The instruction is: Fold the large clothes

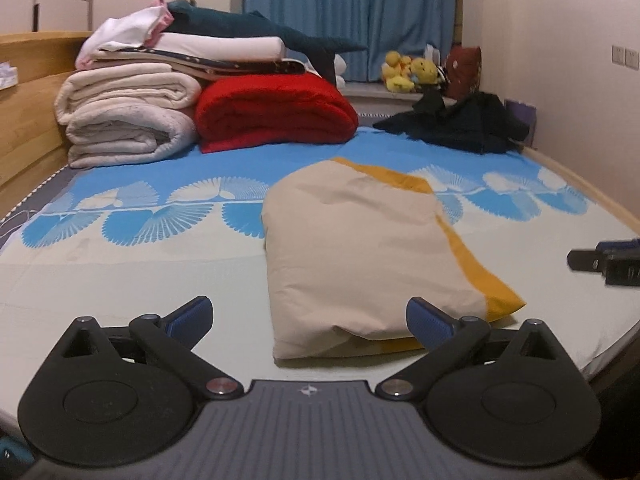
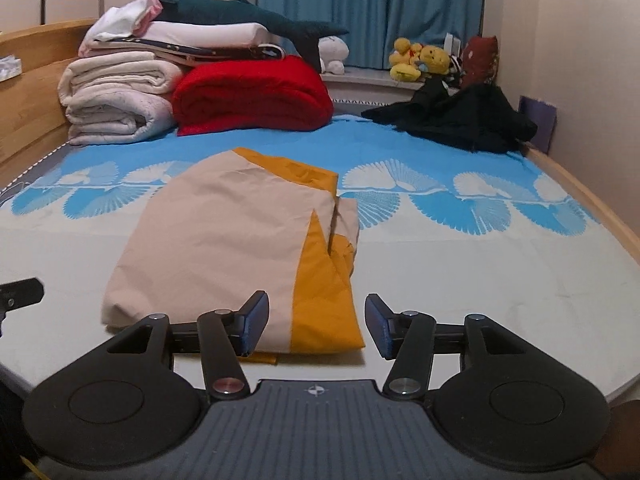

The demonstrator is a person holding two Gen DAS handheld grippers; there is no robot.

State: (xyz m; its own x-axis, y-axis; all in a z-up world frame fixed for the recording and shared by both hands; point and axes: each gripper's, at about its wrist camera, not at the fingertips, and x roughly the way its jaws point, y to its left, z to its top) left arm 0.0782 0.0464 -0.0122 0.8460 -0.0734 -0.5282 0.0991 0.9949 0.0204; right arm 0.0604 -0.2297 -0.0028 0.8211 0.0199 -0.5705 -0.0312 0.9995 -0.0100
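A beige garment with mustard-yellow panels (image 1: 360, 256) lies folded into a long packet on the bed, and the right wrist view shows the same garment (image 2: 224, 248). My left gripper (image 1: 310, 318) hangs above its near end with the jaws spread wide and nothing between them. My right gripper (image 2: 316, 326) is open too, held over the garment's near yellow corner without touching it. The tip of the right gripper (image 1: 604, 260) shows at the right edge of the left wrist view. A dark tip of the left gripper (image 2: 20, 292) shows at the left edge of the right wrist view.
The bed sheet (image 1: 120, 280) is white near me and blue with fan prints farther back. Folded white quilts (image 1: 128, 120) and a red blanket (image 1: 272, 112) are stacked at the back left. A black garment (image 1: 460, 124) lies crumpled back right near the wall. Plush toys (image 1: 408, 70) sit on the sill.
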